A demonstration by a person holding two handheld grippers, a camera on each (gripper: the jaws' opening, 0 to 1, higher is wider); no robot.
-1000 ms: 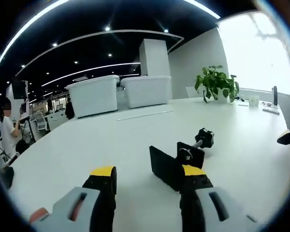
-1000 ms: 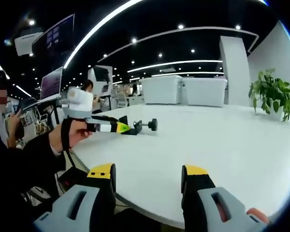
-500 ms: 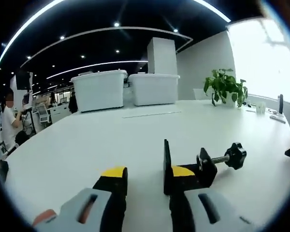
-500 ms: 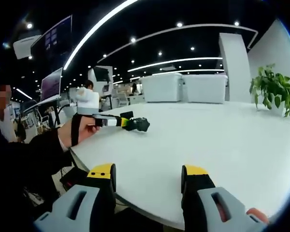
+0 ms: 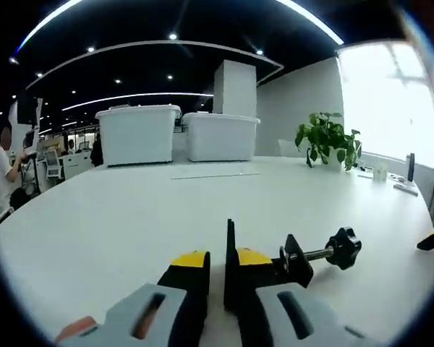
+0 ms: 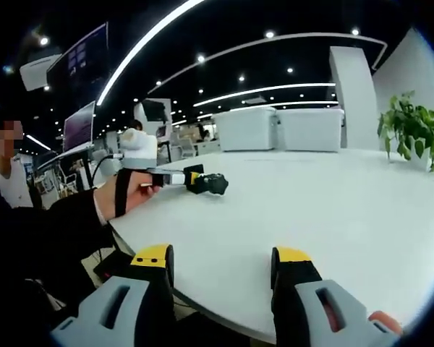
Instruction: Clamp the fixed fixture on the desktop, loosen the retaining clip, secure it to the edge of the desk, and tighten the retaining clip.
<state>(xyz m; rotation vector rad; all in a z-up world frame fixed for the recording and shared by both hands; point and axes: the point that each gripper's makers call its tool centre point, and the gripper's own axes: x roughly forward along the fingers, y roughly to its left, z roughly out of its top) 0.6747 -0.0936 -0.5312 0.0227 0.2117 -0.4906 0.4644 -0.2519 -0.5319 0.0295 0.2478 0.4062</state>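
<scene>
Near the counter [image 5: 116, 217] edge, black clamp fixture [image 5: 275, 262] pinched by its plate in the left tool [image 5: 215, 262], screw knob [image 5: 343, 248] free for loosening; right tool [image 6: 220, 264] hovering agape, empty.

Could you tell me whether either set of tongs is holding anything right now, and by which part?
The left tongs are shut on the black clamp fixture, pinching its flat upright plate; the screw knob sticks out free. The right tongs are open, holding nothing.

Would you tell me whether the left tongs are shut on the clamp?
Shut: the left tongs pinch the clamp plate between their yellow tips.
</scene>
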